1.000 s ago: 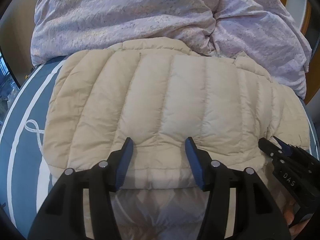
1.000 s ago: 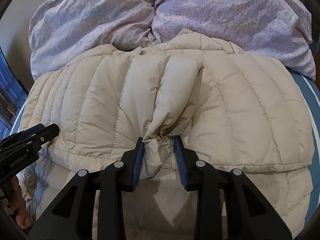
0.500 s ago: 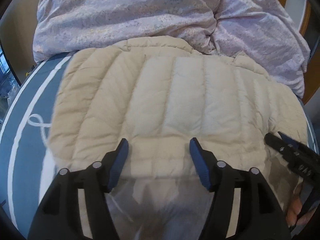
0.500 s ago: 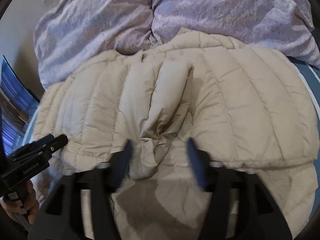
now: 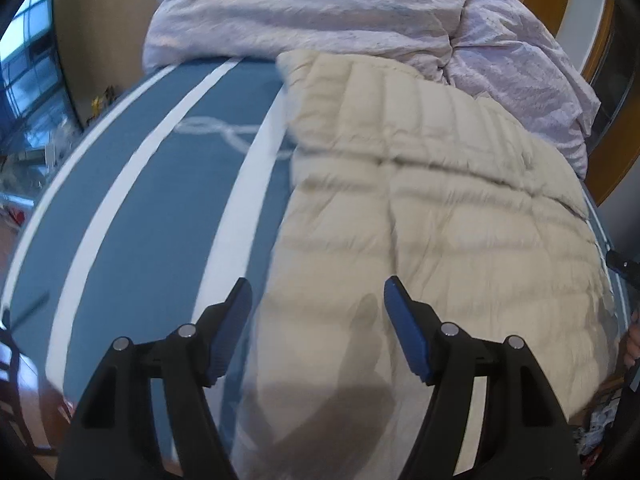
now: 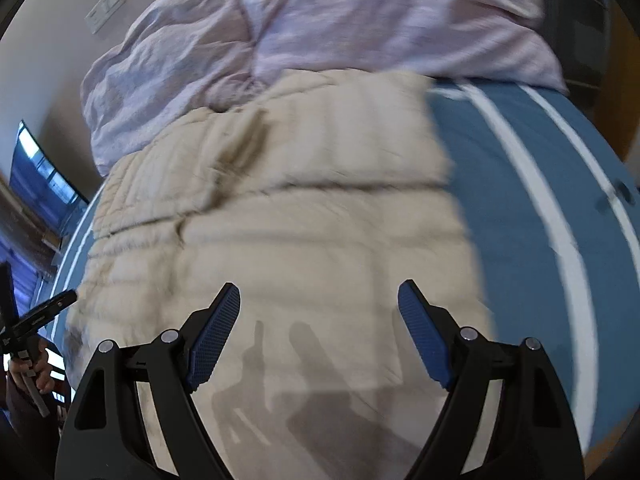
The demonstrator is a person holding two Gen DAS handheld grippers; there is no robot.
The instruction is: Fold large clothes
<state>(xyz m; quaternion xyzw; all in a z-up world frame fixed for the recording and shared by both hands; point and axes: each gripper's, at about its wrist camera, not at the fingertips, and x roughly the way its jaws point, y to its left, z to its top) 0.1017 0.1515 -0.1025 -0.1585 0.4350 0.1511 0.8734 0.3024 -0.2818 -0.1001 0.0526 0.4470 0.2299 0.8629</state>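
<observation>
On the blue striped bed (image 5: 132, 216), your cream jacket (image 5: 432, 216) lies folded over itself, one quilted layer stacked on another, with the top layer's edge running across the middle of both views. In the left wrist view it fills everything from 12 round to 5 o'clock; in the right wrist view (image 6: 288, 216) it sits from 9 to 1 o'clock, with bare bed (image 6: 532, 216) out toward 3. Its far end touches the lilac duvet (image 5: 320, 4) heaped at 12 o'clock.

Your left gripper (image 5: 316, 328) hangs above the near left edge of the jacket, its blue pads spread wide with nothing between them. Your right gripper (image 6: 318, 332) is spread just as wide over the near end, also empty. Each one shows at the edge of the other's view, the left at 9 o'clock (image 6: 36, 316). Both pictures are blurred, so fine creases are hard to read.

Watch these, I'd say: the puffy fill will likely spring the fold open now that nothing pins it. There's a ridge puckered at about 11 o'clock in the right view; folding over it would probably lock in a lump. If you pinch only the top layer next, the lower one may slide off on the slick shell, and the far end could snag the duvet.
</observation>
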